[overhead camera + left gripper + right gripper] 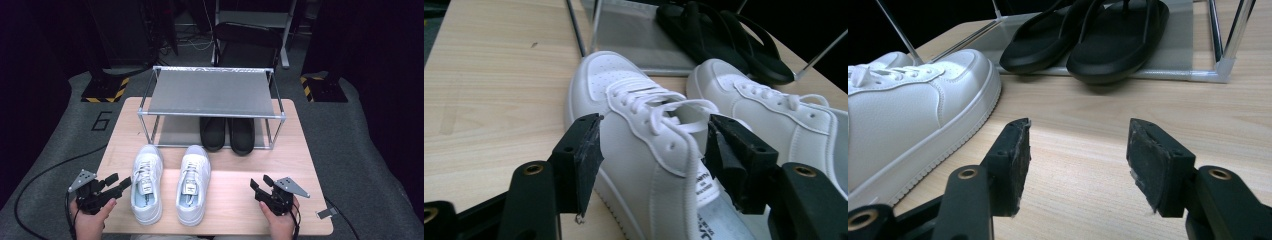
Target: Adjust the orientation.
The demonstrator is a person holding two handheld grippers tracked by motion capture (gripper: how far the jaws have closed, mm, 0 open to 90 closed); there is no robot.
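My left gripper (121, 183) stands released just beside the left sneaker (146, 184), jaws straddling its collar without pressing in my left view. My right gripper (260, 185) gapes over bare table (235, 200); the right sneaker (193, 184) lies at nine o'clock, sandals (1088, 37) at twelve under the rack (210, 92).

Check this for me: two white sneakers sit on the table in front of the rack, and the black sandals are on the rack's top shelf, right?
Not quite. The black sandals are on the bottom shelf of the rack, under the bare top shelf, as the high view shows. The rest holds: two white sneakers sit on the table in front of the rack.
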